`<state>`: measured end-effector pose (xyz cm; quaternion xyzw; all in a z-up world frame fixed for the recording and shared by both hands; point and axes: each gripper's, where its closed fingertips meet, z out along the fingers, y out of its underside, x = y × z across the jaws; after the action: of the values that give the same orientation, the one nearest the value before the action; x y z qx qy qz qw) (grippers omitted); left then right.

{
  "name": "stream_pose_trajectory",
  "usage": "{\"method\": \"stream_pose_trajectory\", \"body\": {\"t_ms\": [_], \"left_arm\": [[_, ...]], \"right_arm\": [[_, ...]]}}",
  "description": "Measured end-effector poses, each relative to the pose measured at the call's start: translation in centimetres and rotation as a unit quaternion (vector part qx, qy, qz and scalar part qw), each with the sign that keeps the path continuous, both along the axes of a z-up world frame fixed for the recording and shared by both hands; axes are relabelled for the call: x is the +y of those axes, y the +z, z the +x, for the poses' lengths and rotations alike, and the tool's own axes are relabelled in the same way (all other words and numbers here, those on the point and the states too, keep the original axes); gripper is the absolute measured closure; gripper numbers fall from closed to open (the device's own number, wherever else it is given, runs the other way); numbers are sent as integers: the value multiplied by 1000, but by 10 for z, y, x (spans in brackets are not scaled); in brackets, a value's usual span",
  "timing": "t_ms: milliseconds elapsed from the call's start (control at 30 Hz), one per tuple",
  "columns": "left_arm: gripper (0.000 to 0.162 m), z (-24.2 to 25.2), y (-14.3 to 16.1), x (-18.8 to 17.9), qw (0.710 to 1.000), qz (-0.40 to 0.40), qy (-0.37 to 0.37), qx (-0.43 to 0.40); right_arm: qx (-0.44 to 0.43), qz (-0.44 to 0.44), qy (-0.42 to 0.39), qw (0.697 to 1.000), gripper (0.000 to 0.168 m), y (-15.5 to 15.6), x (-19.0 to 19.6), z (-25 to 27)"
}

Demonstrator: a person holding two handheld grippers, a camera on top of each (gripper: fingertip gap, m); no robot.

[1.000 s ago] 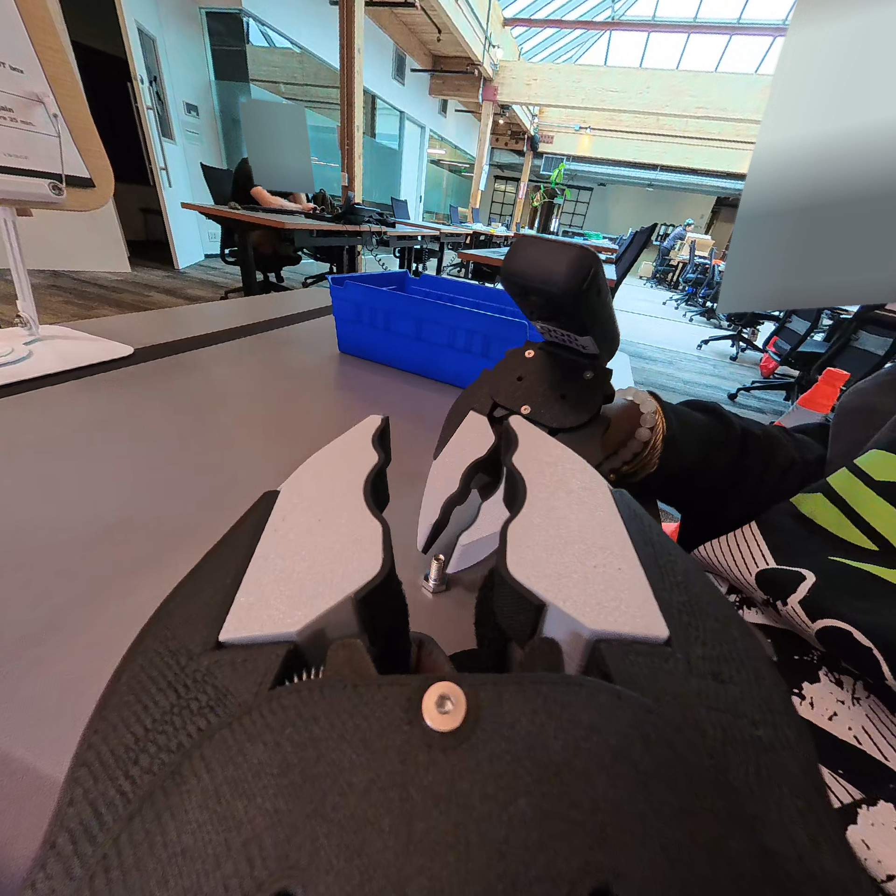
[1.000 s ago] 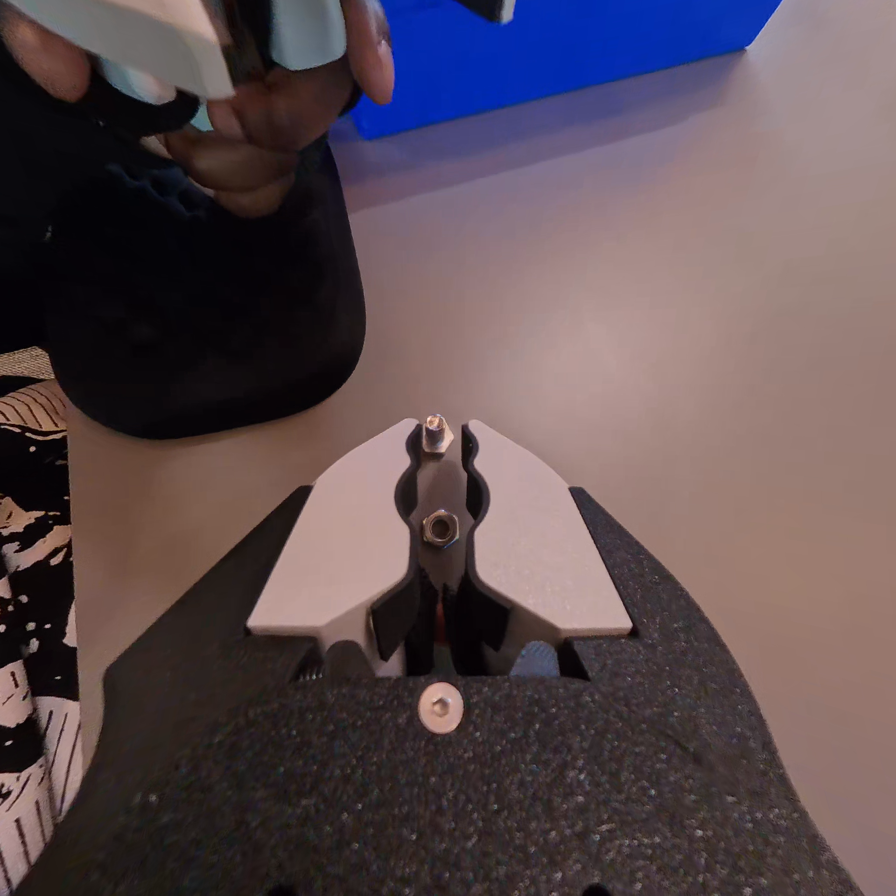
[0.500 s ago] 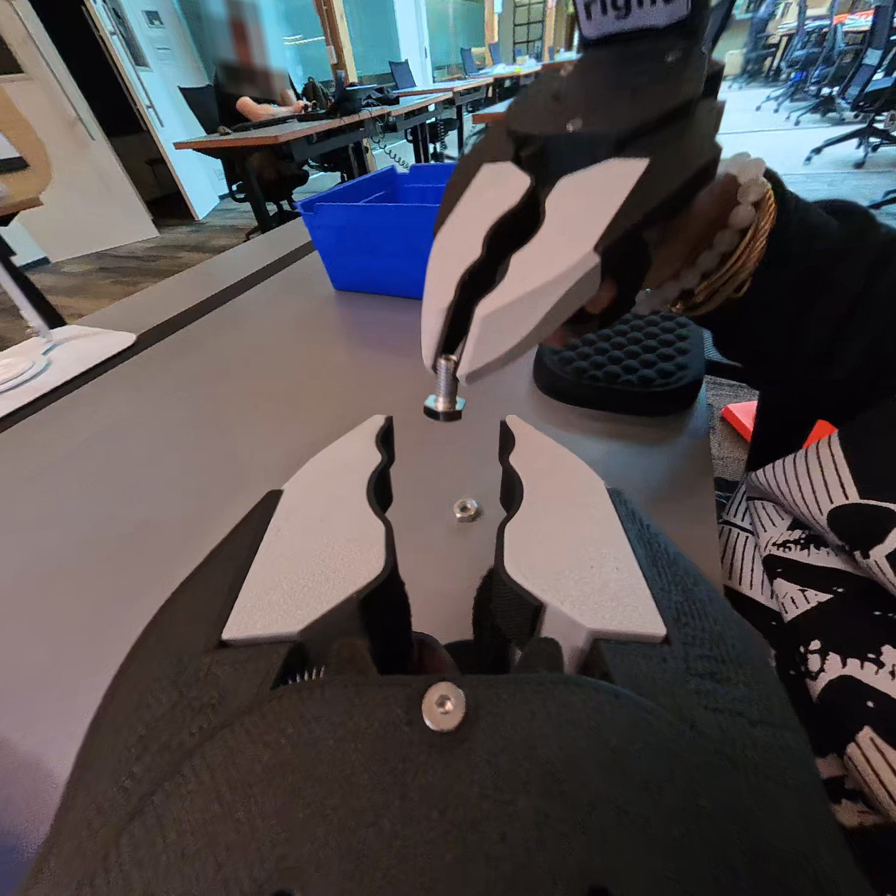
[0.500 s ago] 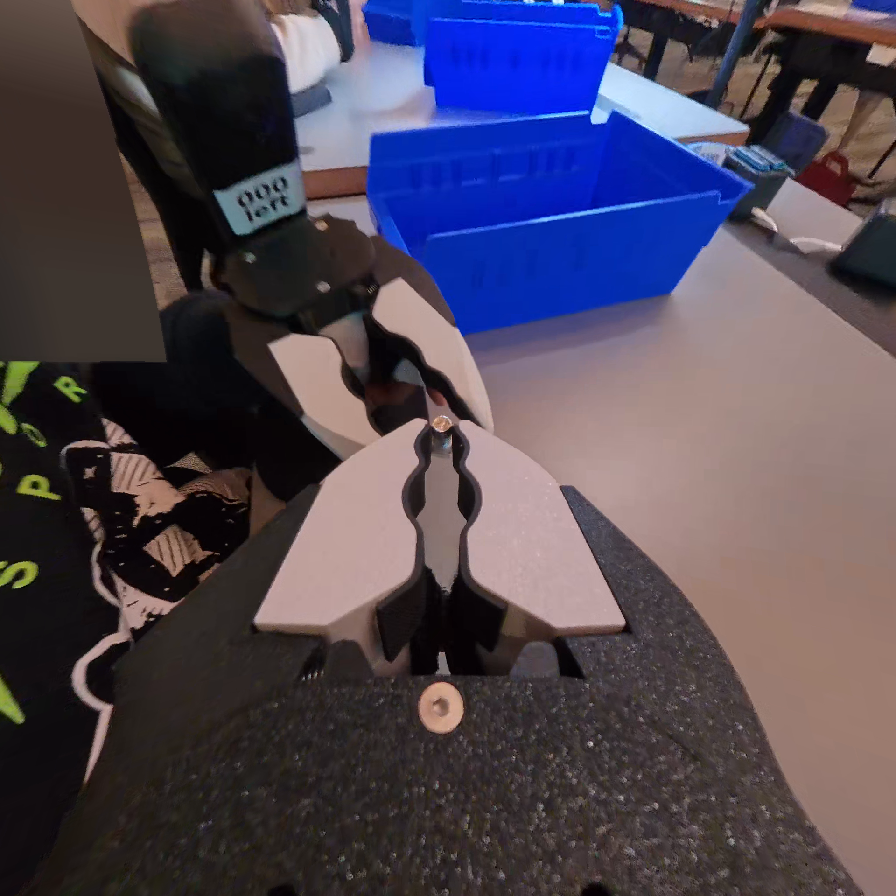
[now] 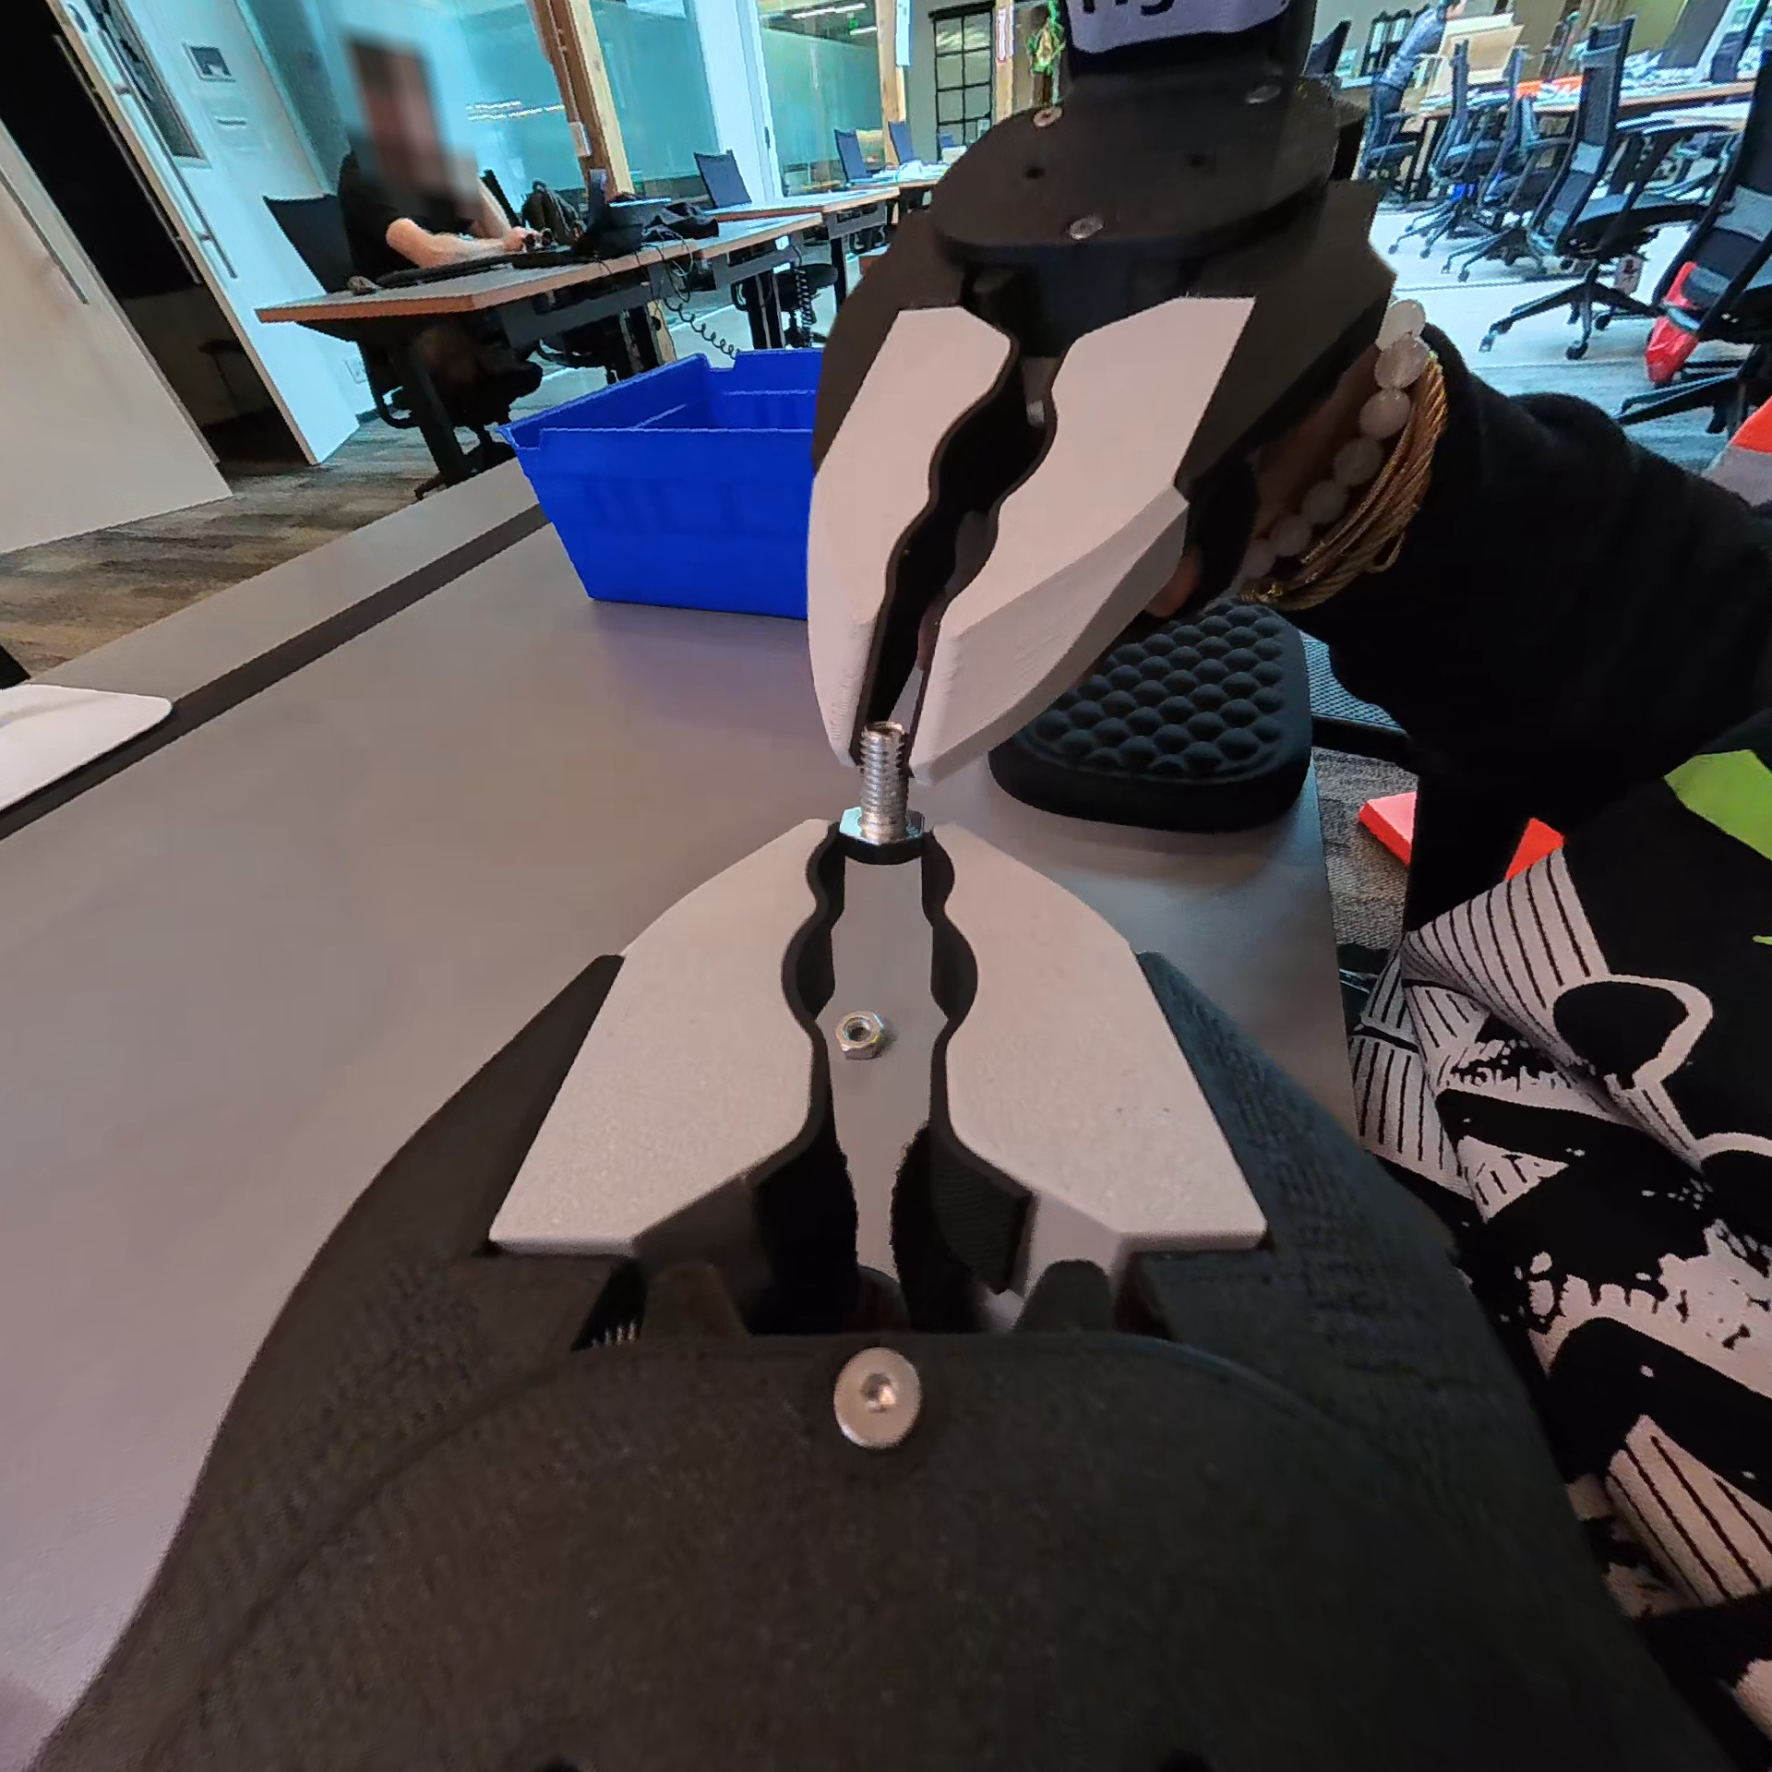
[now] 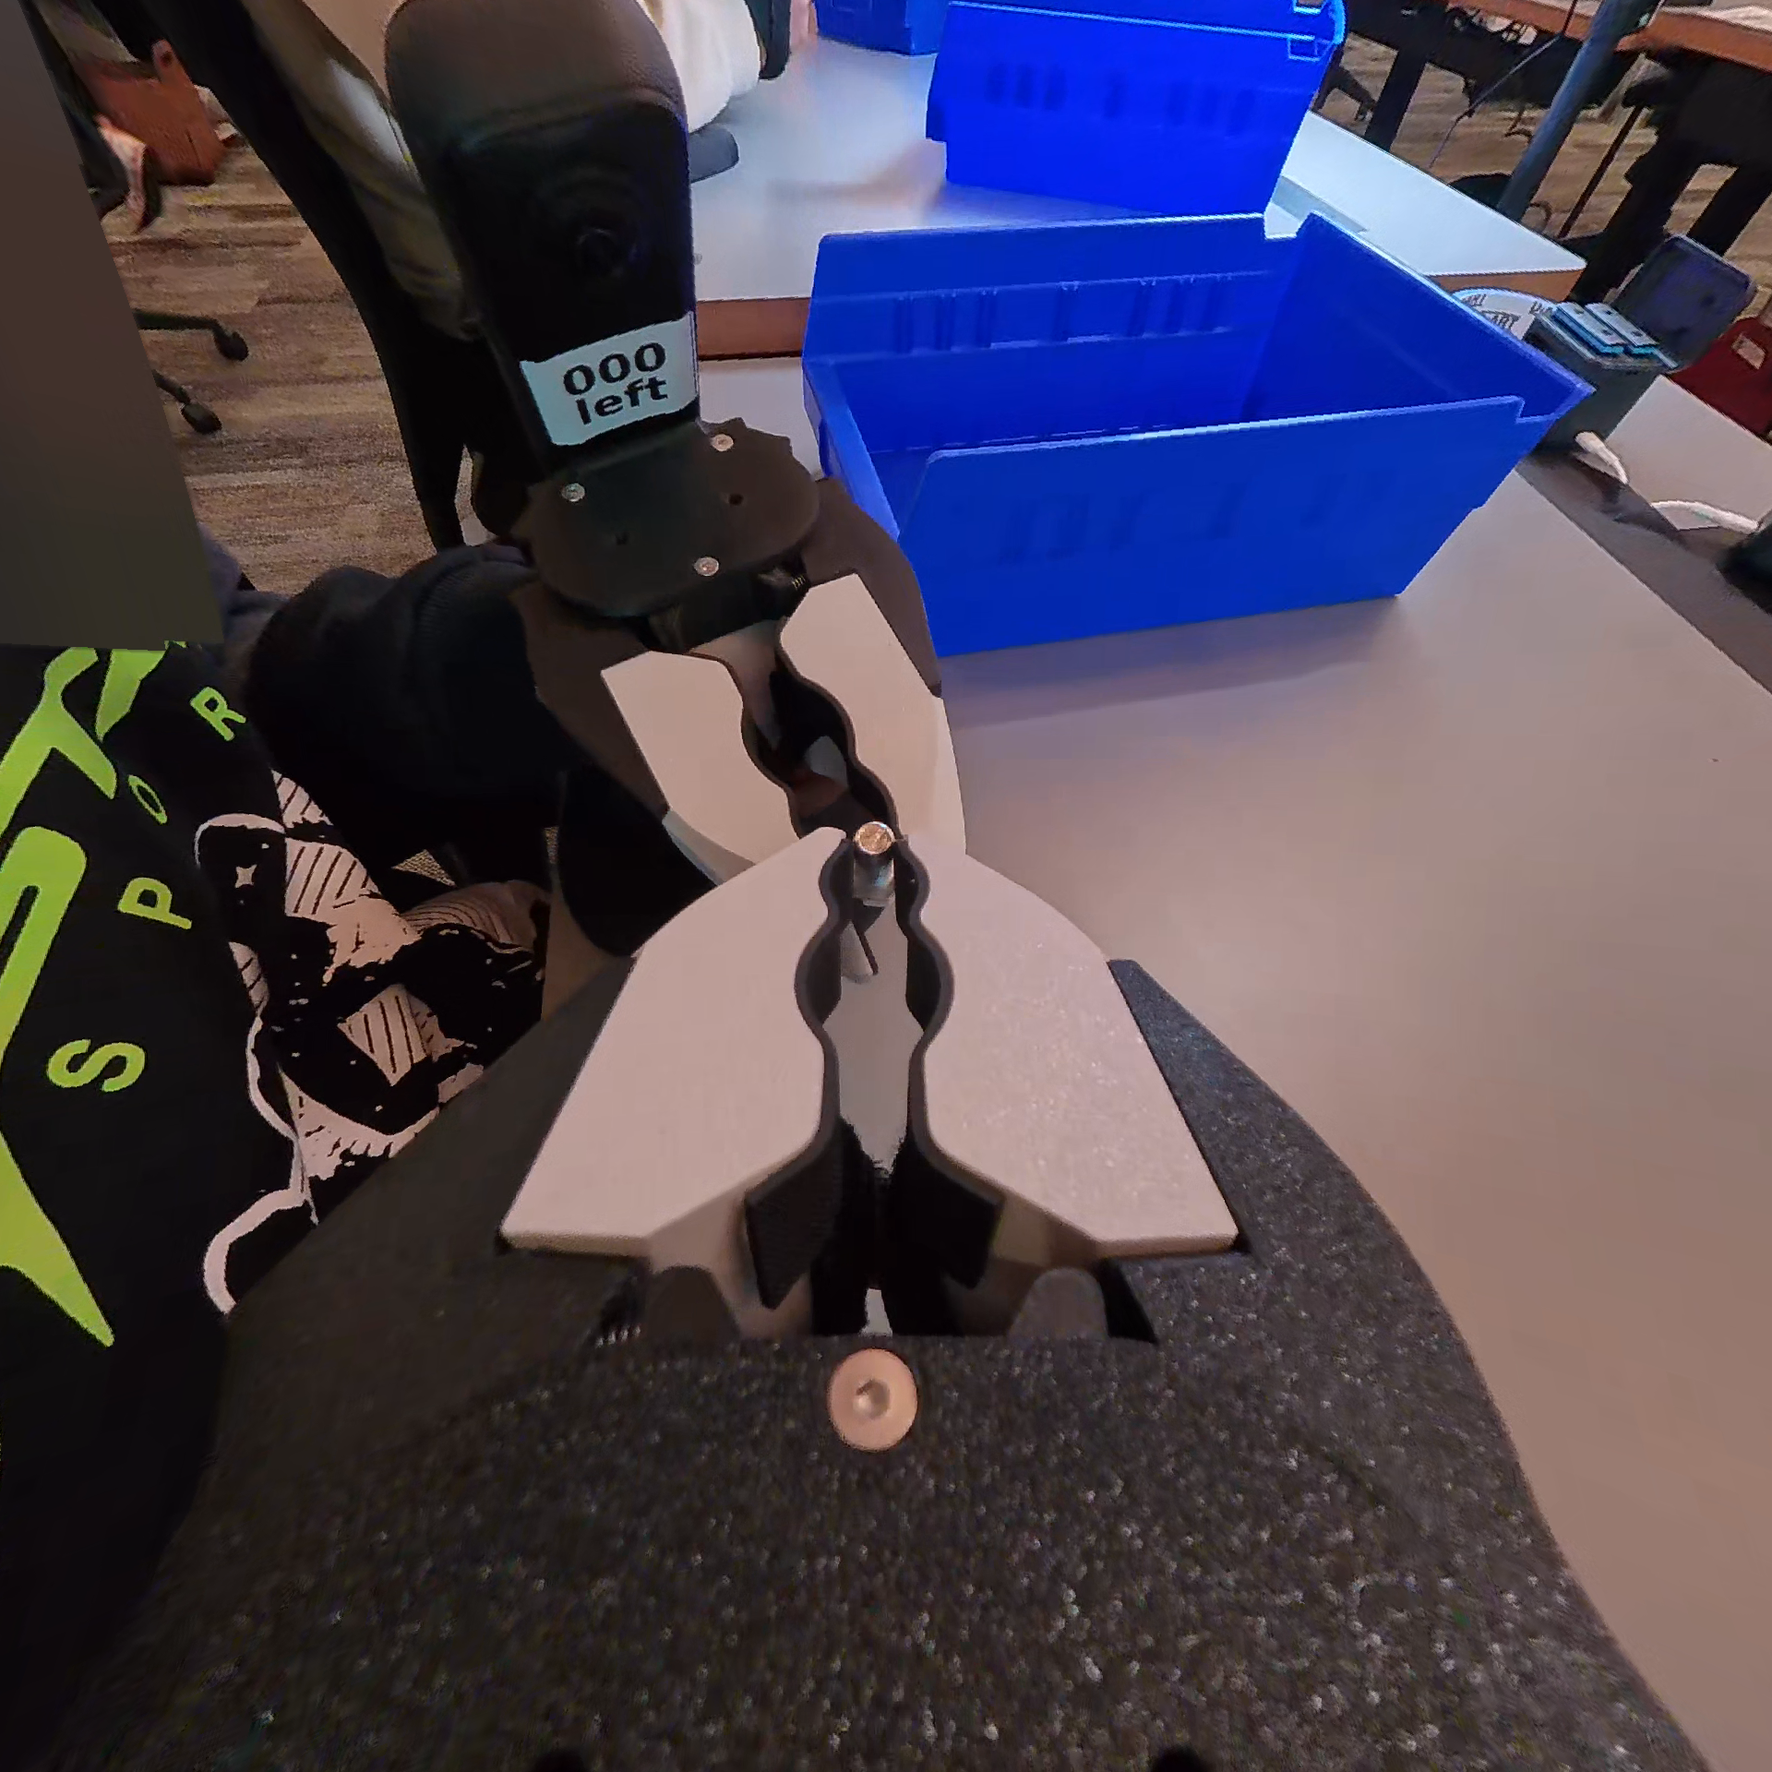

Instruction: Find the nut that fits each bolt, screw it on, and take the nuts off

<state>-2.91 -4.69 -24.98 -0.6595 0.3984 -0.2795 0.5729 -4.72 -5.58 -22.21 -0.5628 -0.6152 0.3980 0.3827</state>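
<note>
The right hand-held gripper (image 5: pixel 877 757) pinched the threaded end of an upright bolt (image 5: pixel 880 801), while the left hand-held gripper (image 5: pixel 879 844) was clenched on its hex head. A loose nut (image 5: pixel 860 1036) lay on the grey counter (image 5: pixel 384 815) beneath the left fingers (image 5: pixel 690 1055). A blue bin (image 6: pixel 1199 460) sat farther off.
</note>
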Motion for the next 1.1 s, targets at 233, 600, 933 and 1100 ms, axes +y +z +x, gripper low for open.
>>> {"method": "stream_pose_trajectory", "body": {"t_ms": [233,600,933,1100], "left_arm": [[147,-16,8,5,998,-14,22,-52],[147,-22,9,7,997,-18,30,-74],[147,-21,7,7,997,-19,29,-70],[147,-19,9,4,997,-19,17,-73]], "right_arm": [[-158,-3,18,987,143,-40,15,21],[-325,16,25,945,143,-112,35,20],[-333,2,-20,943,154,-121,35,17],[-306,17,9,952,154,-110,32,18]]}}
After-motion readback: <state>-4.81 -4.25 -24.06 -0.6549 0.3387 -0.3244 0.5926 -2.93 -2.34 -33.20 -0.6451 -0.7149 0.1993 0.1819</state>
